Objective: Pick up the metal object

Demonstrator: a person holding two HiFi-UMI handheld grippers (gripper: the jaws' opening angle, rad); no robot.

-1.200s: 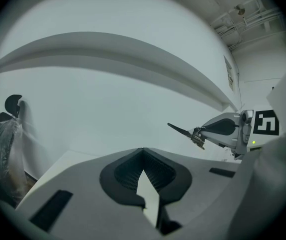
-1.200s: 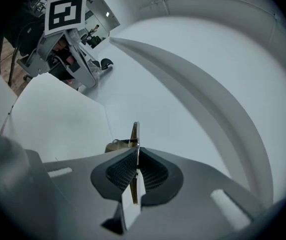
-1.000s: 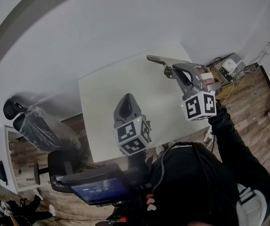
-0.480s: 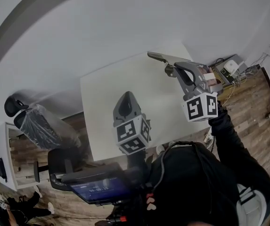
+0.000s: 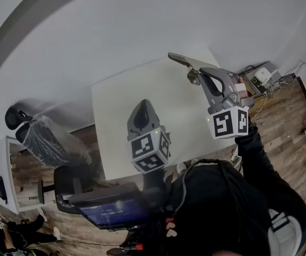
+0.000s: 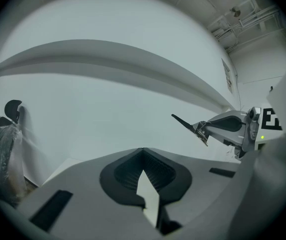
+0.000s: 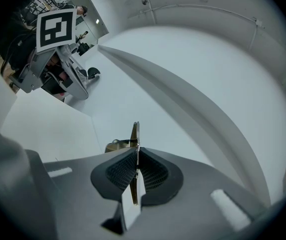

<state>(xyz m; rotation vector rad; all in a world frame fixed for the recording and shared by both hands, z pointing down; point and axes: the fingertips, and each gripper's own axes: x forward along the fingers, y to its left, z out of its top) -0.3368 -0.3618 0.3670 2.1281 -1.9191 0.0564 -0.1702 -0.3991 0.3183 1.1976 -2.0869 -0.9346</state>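
Head view: right tongs [image 5: 199, 72] clamp the thin metal object [image 5: 180, 59], now higher above the worktop [image 5: 120, 108]; pickup looks achieved. Left tongs [image 5: 143, 104] closed, empty.

- A white table [image 5: 136, 103] stands by a white wall [image 5: 115, 25].
- The floor [image 5: 289, 113] is brown wood.
- A black chair [image 5: 46, 145] has a plastic cover.
- Cables [image 5: 279, 81] lie on the floor.

left tool [image 6: 143, 159] jaws pressed together
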